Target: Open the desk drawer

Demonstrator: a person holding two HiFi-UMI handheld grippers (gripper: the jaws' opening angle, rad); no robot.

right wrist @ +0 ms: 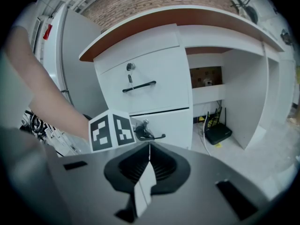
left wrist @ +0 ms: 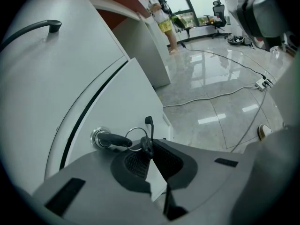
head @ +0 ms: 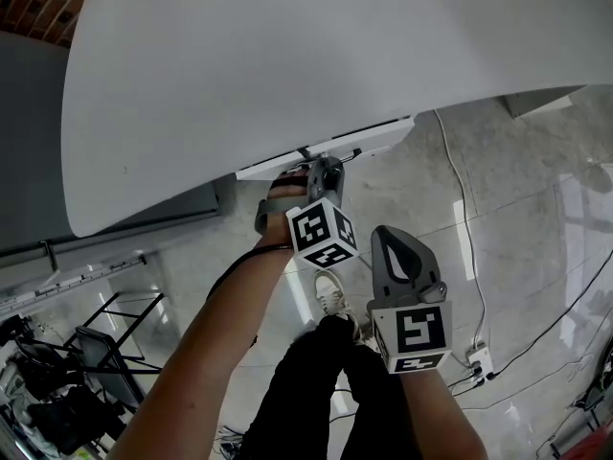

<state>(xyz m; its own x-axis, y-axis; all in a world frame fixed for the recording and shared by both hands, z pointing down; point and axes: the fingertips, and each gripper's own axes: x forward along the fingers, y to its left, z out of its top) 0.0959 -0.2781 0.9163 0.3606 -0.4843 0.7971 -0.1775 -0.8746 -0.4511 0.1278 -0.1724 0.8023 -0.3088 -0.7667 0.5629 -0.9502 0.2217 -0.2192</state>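
Observation:
The white desk (head: 287,65) has two drawers stacked on its left side. The upper drawer (right wrist: 140,74) bears a black handle (right wrist: 139,86) and a lock. On the lower drawer (left wrist: 133,93) a key (left wrist: 115,139) sits in the lock (left wrist: 98,137), with a key ring (left wrist: 136,136) hanging from it. My left gripper (left wrist: 147,146) is at that lock, shut on a second small key on the ring. In the head view the left gripper (head: 316,166) reaches under the desk's edge. My right gripper (right wrist: 150,145) is shut on nothing and hangs back from the drawers, beside the left gripper's marker cube (right wrist: 110,129).
A black box (right wrist: 218,132) with cables stands in the desk's knee space. Cables and a power strip (head: 477,360) lie on the glossy floor. A black metal rack (head: 105,324) is at the left. Far off stand a person (left wrist: 159,13) and an office chair (left wrist: 219,13).

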